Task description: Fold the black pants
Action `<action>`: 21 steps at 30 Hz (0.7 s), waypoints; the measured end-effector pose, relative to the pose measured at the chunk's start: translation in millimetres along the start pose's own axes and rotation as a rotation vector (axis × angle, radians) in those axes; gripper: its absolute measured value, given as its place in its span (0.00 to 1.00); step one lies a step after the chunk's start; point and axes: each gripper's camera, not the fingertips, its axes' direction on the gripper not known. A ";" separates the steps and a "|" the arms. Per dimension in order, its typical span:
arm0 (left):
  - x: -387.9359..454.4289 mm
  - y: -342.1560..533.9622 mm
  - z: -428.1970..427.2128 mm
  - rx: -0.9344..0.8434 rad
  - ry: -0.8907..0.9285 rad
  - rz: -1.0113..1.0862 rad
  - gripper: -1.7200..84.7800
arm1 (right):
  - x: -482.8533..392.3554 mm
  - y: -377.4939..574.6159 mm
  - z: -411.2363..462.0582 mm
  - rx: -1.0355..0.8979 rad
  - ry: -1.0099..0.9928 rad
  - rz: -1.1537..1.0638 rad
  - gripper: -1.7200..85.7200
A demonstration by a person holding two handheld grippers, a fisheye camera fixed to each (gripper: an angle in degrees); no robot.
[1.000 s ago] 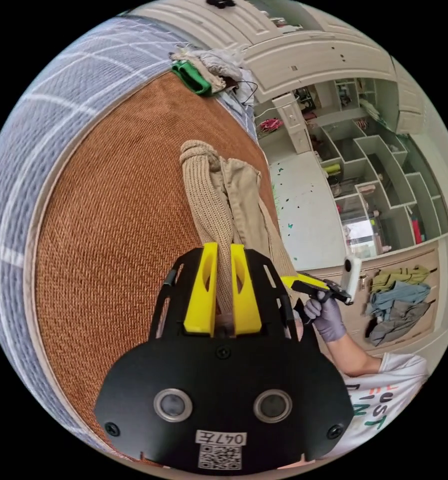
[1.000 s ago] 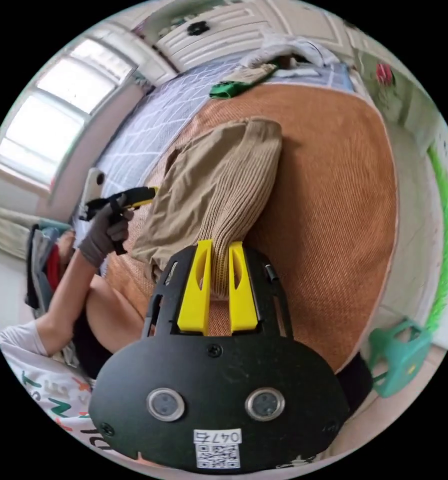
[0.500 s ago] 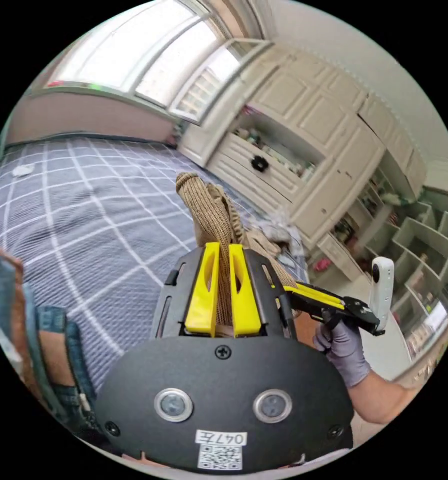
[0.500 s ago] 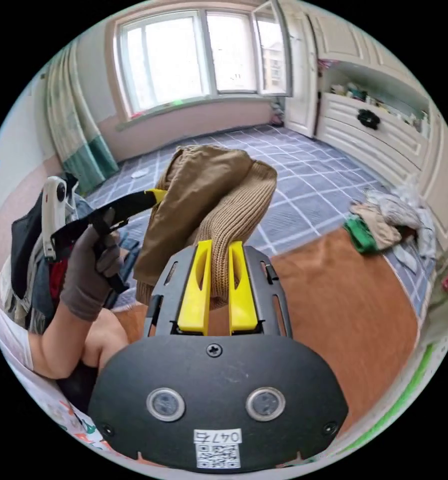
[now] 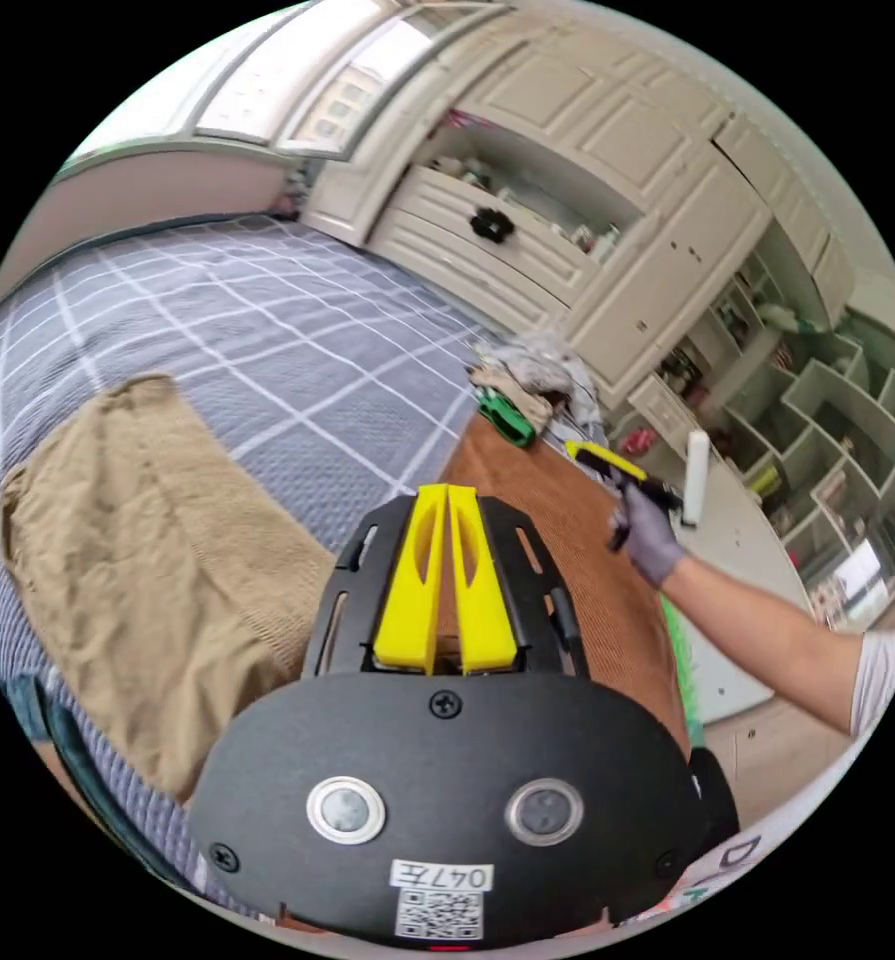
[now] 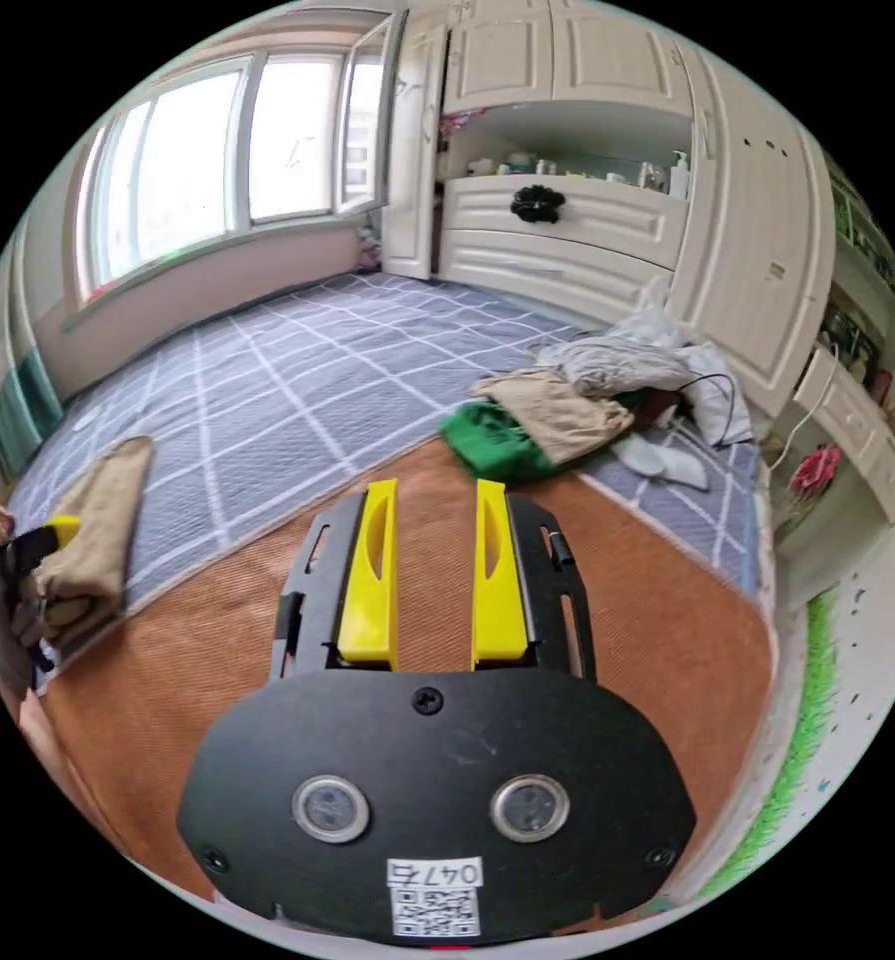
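While the tan folded garment lay flat on the grey checked cover beside the orange mat, neither tool held any cloth. The left gripper had its yellow jaws drawn almost together with nothing between them, and it hung above the mat's edge, just beside the tan piece. The right gripper stood with its jaws parted and bare, poised over the middle of the mat; in the left gripper view it showed far off, in a gloved hand at the mat's far side.

No black pants could be made out. At the far end of the mat a pile of clothes sat, a green piece touching the mat's rim with tan and pale pieces heaped on it; nothing clearly black was visible there.

Judged from this, the step in hand was a pause between garments: one piece set aside off the mat, the mat bare. The next move would likely call for finding the black pants, perhaps in that pile beyond the mat, taking them at the waistband with both tools, and spreading them flat on the mat.
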 end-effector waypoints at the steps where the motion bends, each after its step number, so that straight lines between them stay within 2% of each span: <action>1: -0.7 -2.5 20.1 -0.048 0.031 0.045 0.01 | 18.4 -13.1 12.1 -0.019 0.054 -0.010 0.11; 6: -41.6 -10.7 75.5 -0.228 0.131 0.111 0.01 | 56.6 -67.9 81.0 -0.143 0.216 -0.156 0.10; 9: -93.0 -16.2 94.4 -0.312 0.162 0.021 0.01 | 66.7 -88.6 119.6 -0.191 0.224 -0.155 0.09; 12: -134.5 -27.6 98.7 -0.336 0.215 -0.049 0.01 | 60.0 -93.5 160.4 -0.307 0.270 -0.255 0.07; 14: -150.9 -38.0 100.7 -0.376 0.222 -0.045 0.01 | 55.5 -90.2 180.1 -0.359 0.429 -0.294 0.04; 16: -157.2 -46.6 100.3 -0.416 0.228 -0.023 0.01 | 54.6 -87.0 180.6 -0.322 0.498 -0.303 0.02; 21: -173.1 -75.1 72.9 -0.443 0.245 0.021 0.01 | 63.6 -83.1 165.7 -0.332 0.386 -0.257 0.02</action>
